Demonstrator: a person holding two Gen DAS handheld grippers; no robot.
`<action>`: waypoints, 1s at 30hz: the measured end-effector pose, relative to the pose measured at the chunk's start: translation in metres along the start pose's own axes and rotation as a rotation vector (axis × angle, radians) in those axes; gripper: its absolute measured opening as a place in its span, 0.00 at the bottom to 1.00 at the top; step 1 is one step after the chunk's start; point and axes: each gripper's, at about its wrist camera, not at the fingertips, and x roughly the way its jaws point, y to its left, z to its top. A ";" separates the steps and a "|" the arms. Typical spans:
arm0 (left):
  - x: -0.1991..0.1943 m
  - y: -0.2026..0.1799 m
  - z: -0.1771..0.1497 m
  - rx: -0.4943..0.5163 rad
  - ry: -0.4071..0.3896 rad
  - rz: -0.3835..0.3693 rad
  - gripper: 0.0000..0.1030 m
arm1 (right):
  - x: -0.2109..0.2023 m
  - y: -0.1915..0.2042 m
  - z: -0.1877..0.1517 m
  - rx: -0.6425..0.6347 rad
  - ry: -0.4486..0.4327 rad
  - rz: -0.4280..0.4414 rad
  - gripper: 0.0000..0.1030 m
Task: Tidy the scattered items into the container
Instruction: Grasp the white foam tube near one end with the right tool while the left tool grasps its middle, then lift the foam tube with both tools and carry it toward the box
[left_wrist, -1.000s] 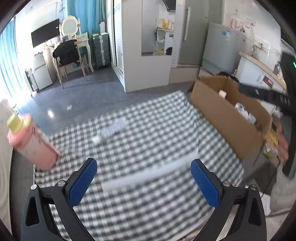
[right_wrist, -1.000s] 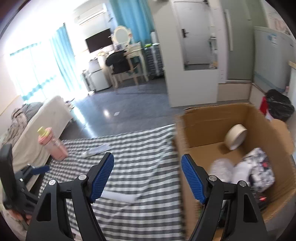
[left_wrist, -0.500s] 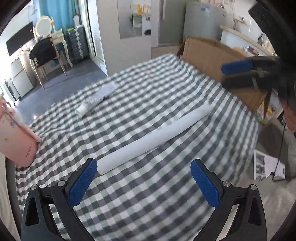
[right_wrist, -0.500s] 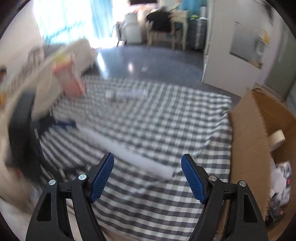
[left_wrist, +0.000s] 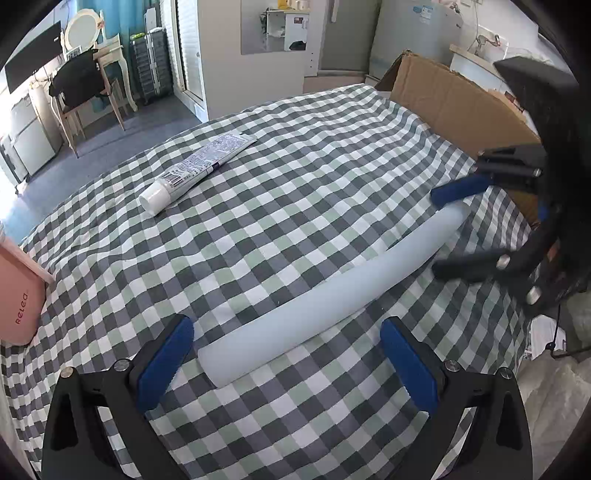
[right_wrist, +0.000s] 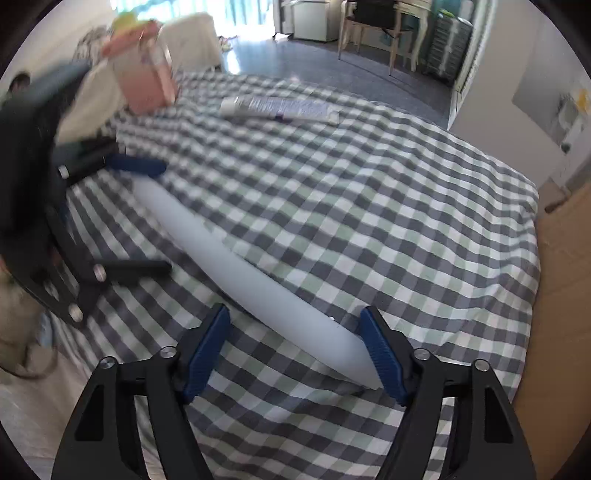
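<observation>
Fingers of the left claw stand wide apart, released, low over the checked cloth that covers the desk. Between them lies the near end of a long white roll; that end sits closer to the left pad than to the right one, and neither pad touches it in the left wrist view. From there the roll runs away across the cloth toward the right, its far end lying between the fingers of the right claw, one blue pad above the roll's tip and the dark finger below it.

In the right wrist view the right claw is likewise spread, gripping nothing. The roll passes slantwise through its gap, and the near end lies right against the inner face of the right-hand pad; whether it actually touches cannot be told. The left-hand pad is apart from the roll.

Farther out on the cloth a toothpaste tube lies flat, cap toward the near left, well apart from the roll. A pink bottle stands at the cloth's left edge. A cardboard box stands beyond the cloth's right edge, behind the right claw.
</observation>
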 end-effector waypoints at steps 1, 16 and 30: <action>-0.003 -0.001 -0.002 0.012 -0.005 -0.010 0.78 | -0.001 0.005 0.000 -0.031 -0.005 -0.012 0.59; -0.064 -0.029 0.015 0.046 -0.119 -0.006 0.10 | -0.052 0.015 0.006 0.036 -0.107 -0.043 0.11; -0.025 -0.045 0.008 0.125 -0.041 0.120 0.39 | -0.044 0.007 -0.010 0.086 -0.078 0.006 0.11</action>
